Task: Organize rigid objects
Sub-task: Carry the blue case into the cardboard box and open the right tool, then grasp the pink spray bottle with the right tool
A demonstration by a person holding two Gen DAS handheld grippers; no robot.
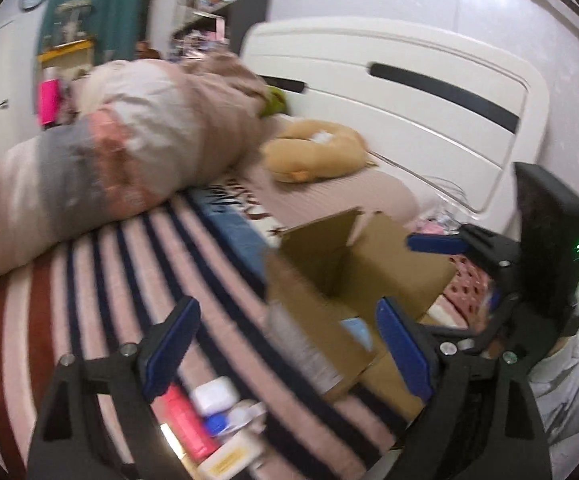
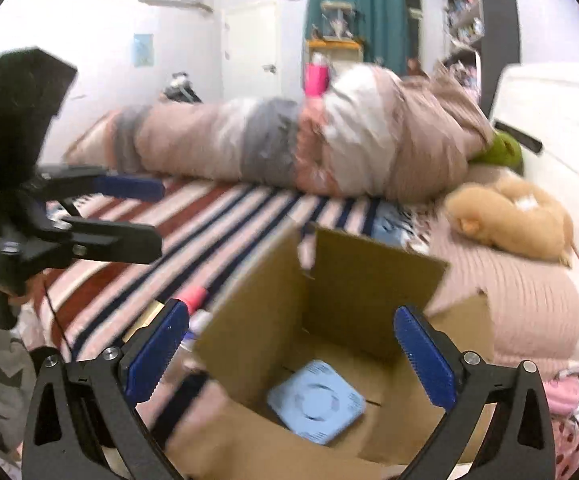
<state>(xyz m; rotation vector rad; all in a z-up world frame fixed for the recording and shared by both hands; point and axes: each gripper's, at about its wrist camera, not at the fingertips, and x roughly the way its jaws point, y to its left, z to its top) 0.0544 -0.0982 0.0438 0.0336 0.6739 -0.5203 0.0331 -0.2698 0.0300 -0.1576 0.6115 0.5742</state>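
Both the right gripper [image 2: 289,354] and left gripper [image 1: 285,344] stand with jaws spread wide, holding nothing. Below the right one, an open brown cardboard box [image 2: 369,276] on the striped bed [image 2: 225,220] contains a pale blue square plastic device [image 2: 315,402]. Small bottles and cases [image 1: 209,420] lie beside the box.

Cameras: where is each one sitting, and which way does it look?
Left wrist: sits on the left gripper, looks down over the striped bed at small items and the box; its open blue pads and the right gripper show.
Right wrist: sits on the right gripper, looks into the box at a blue square thing; the left gripper shows.
Shared: box, bed, rolled blanket.
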